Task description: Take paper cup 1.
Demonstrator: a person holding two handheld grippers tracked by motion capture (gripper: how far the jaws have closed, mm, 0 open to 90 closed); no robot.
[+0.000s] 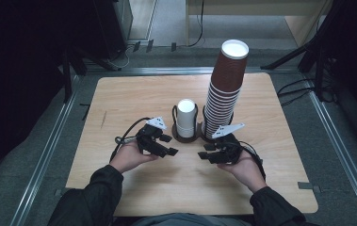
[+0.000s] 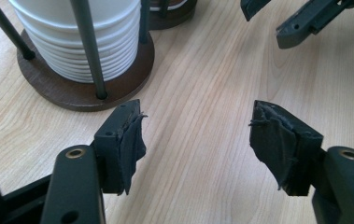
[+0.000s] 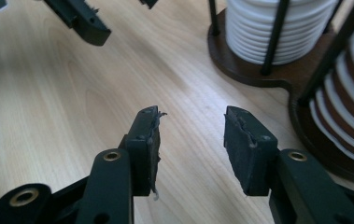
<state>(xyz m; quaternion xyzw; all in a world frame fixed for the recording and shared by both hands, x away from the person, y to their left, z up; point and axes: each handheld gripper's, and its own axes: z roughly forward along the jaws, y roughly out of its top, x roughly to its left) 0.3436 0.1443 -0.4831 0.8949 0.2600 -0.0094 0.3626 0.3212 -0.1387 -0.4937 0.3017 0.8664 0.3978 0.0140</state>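
Note:
A short stack of white cups point(image 1: 185, 117) stands in a dark wire holder on a round wooden base point(image 1: 186, 137) at the table's middle. Right beside it rises a tall leaning stack of brown cups point(image 1: 224, 89). My left gripper point(image 1: 171, 145) is open just left of the white stack, nothing between its jaws. My right gripper point(image 1: 204, 151) is open below the brown stack, also empty. In the left gripper view the white stack point(image 2: 79, 44) sits up left of the gripper point(image 2: 198, 135). In the right gripper view the white stack point(image 3: 277, 28) and brown stack point(image 3: 347, 102) lie up right of the gripper point(image 3: 191, 135).
The light wooden table point(image 1: 119, 108) has bare room to the left and in front of the hands. Dark stands and cables point(image 1: 303, 89) surround it on the floor. Each gripper view shows the other gripper's jaws near its top edge.

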